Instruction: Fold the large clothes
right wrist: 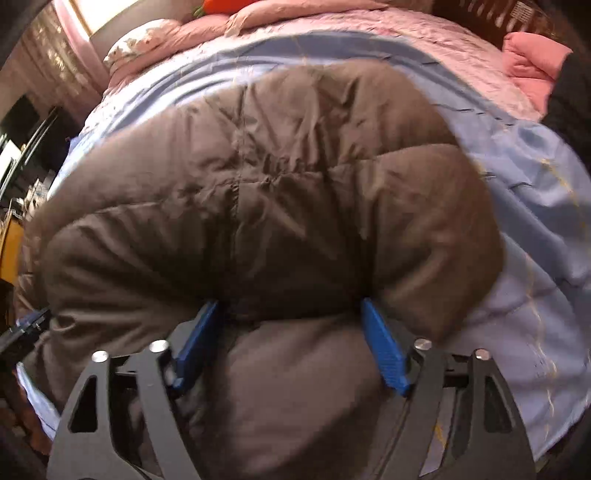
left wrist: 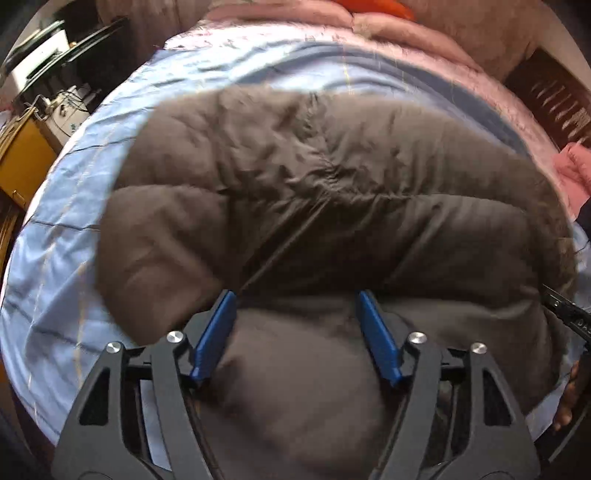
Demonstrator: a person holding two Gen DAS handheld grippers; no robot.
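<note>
A large brown puffer jacket [left wrist: 314, 192] lies on a light blue bed sheet [left wrist: 55, 258]; it also fills the right wrist view [right wrist: 277, 184]. My left gripper [left wrist: 297, 299] is open, its blue pads [left wrist: 216, 332] wide apart with jacket fabric bulging between them near the jacket's near edge. My right gripper [right wrist: 290, 310] is also open, its blue pads [right wrist: 384, 350] spread around a puffy fold of the jacket. The tips of both grippers press under a folded-over roll of the jacket. The right gripper shows at the right edge of the left wrist view [left wrist: 569, 314].
A pink quilt [right wrist: 369, 33] lies along the far side of the bed, with a pink folded cloth [right wrist: 532, 62] at the right. A yellow cabinet [left wrist: 22, 166] and cluttered shelves stand beyond the bed's left edge. Blue sheet [right wrist: 535, 221] shows right of the jacket.
</note>
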